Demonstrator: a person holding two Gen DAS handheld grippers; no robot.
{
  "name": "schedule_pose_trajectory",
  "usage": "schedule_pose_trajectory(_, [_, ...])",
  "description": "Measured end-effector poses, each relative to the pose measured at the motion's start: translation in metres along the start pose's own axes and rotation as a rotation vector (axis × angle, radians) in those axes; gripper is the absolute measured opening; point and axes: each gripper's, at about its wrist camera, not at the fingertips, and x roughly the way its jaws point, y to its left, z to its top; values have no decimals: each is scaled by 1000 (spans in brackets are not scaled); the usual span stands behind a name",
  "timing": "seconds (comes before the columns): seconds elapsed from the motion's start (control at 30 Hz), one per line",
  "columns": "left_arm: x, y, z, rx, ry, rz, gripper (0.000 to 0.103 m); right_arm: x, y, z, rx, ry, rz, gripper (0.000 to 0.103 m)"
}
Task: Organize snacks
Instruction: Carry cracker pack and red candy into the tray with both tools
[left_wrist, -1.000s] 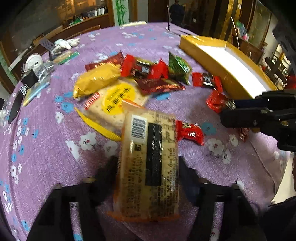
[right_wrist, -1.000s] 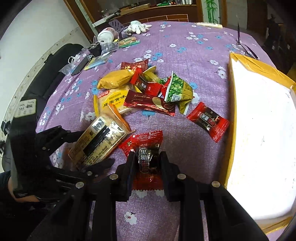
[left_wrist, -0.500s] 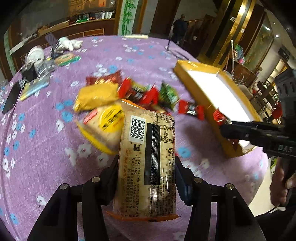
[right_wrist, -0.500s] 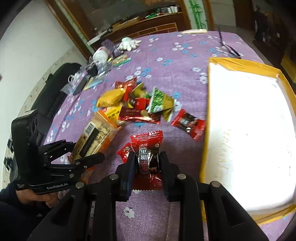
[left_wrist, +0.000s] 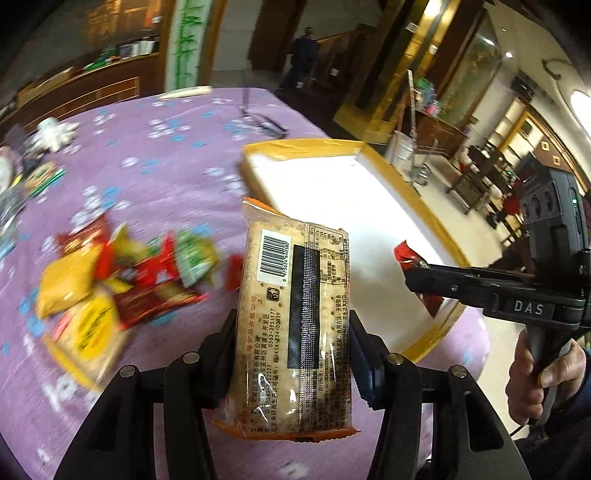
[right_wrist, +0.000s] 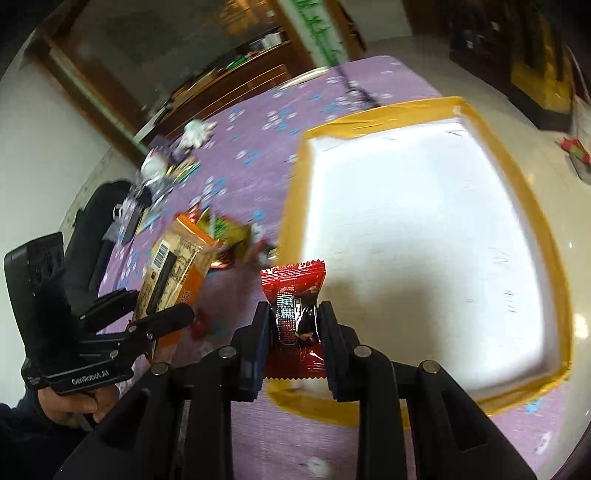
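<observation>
My left gripper (left_wrist: 291, 332) is shut on a long cracker pack (left_wrist: 293, 314) with a barcode and orange ends, held above the table beside the tray; it also shows in the right wrist view (right_wrist: 171, 273). My right gripper (right_wrist: 293, 325) is shut on a small red candy packet (right_wrist: 293, 295), held over the near left corner of the white tray with a yellow rim (right_wrist: 417, 229). From the left wrist view, the right gripper (left_wrist: 417, 271) holds the red packet (left_wrist: 406, 254) over the tray (left_wrist: 343, 195). A blurred pile of snack packets (left_wrist: 122, 269) lies on the purple cloth.
The table has a purple flowered cloth (left_wrist: 155, 155). Small items, a white glove (left_wrist: 55, 131) and a phone lie at the far left edge. Glasses (left_wrist: 262, 122) lie beyond the tray. The table edge drops off right of the tray.
Both grippers have lifted their packets off the table and swung right toward the tray. The red packet now hangs over the tray's corner; the cracker pack is close to its left rim.
</observation>
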Motion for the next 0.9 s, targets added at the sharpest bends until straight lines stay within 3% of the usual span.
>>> schedule_pose_trajectory(0.33, [63, -43, 57, -15, 19, -25, 56, -15, -59, 43, 83, -27, -14, 25])
schedule_pose_trajectory(0.63, [127, -39, 94, -106, 55, 22, 56, 39, -95, 116, 105, 31, -91, 25])
schedule_pose_trajectory(0.9, [155, -27, 111, -151, 72, 69, 56, 82, -111, 151, 126, 84, -120, 25])
